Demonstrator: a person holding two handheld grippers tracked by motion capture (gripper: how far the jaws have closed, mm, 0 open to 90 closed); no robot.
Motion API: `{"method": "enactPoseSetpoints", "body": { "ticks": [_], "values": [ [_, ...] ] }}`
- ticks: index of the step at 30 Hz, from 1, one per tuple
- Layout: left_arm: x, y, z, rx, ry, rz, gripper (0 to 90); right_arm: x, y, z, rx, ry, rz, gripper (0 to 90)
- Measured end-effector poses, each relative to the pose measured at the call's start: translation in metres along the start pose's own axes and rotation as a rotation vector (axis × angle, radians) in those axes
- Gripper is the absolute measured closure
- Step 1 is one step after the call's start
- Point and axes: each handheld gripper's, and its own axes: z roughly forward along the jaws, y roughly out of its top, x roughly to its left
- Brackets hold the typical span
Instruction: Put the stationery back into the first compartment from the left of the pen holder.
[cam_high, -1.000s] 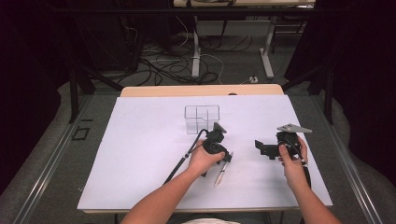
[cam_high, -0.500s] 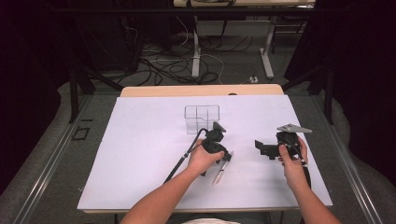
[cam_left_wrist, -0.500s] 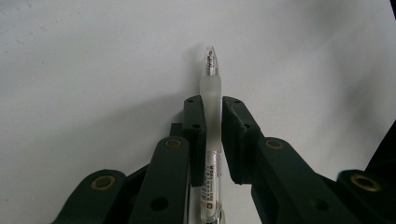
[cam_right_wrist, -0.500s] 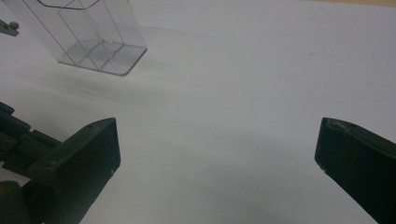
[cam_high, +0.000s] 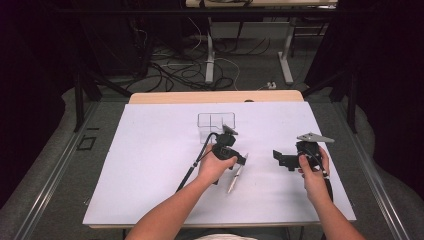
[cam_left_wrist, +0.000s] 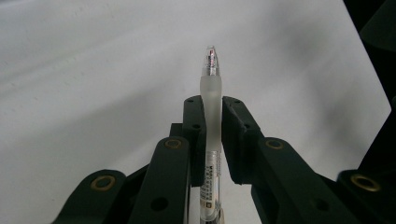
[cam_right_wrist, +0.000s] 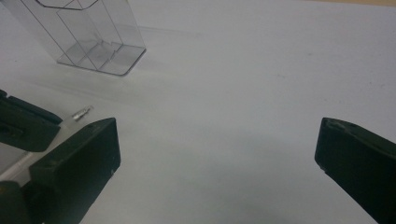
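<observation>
The white table (cam_high: 150, 165) was the biggest thing. A clear box (cam_high: 216, 121) w/ small rooms stood on it, near the far edge. Just in front of the box, the left gripper (cam_left_wrist: 212, 109) was squeezed tight on a clear pen (cam_left_wrist: 210, 140); its tip stuck out past the jaws. Well to the right of the box, the right gripper (cam_right_wrist: 217, 154) had its jaws wide apart w/ nothing in them.

I see a frosted-clear pen (cam_left_wrist: 210, 107) in my black left hand-held gripper (cam_left_wrist: 212, 105), a see-through organiser (cam_high: 216, 121), a white worktop (cam_high: 150, 165).
</observation>
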Motion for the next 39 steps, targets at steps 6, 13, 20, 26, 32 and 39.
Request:
{"method": "enactPoseSetpoints", "body": {
  "ticks": [6, 13, 20, 26, 32, 39],
  "values": [
    [-0.002, 0.003, -0.014, -0.077, 0.008, 0.038, 80.0, 0.000, 0.000, -0.001, -0.005, -0.004, -0.001, 0.3],
    [-0.004, 0.006, -0.032, -0.195, 0.033, 0.060, 80.0, 0.000, 0.000, -0.001, -0.010, -0.007, -0.002, 0.3],
    [0.001, 0.010, -0.049, -0.292, 0.063, 0.085, 80.0, 0.000, 0.000, -0.001, -0.011, -0.008, -0.001, 0.3],
    [0.004, 0.014, -0.062, -0.358, 0.100, 0.105, 79.9, 0.001, 0.000, -0.001, -0.010, -0.007, -0.002, 0.3],
    [0.007, 0.016, -0.077, -0.457, 0.126, 0.141, 79.9, 0.001, 0.000, -0.001, -0.010, -0.008, 0.002, 0.3],
    [0.010, 0.022, -0.092, -0.536, 0.147, 0.144, 79.9, 0.001, 0.000, -0.001, -0.011, -0.008, -0.006, 0.3]
  ]
}}
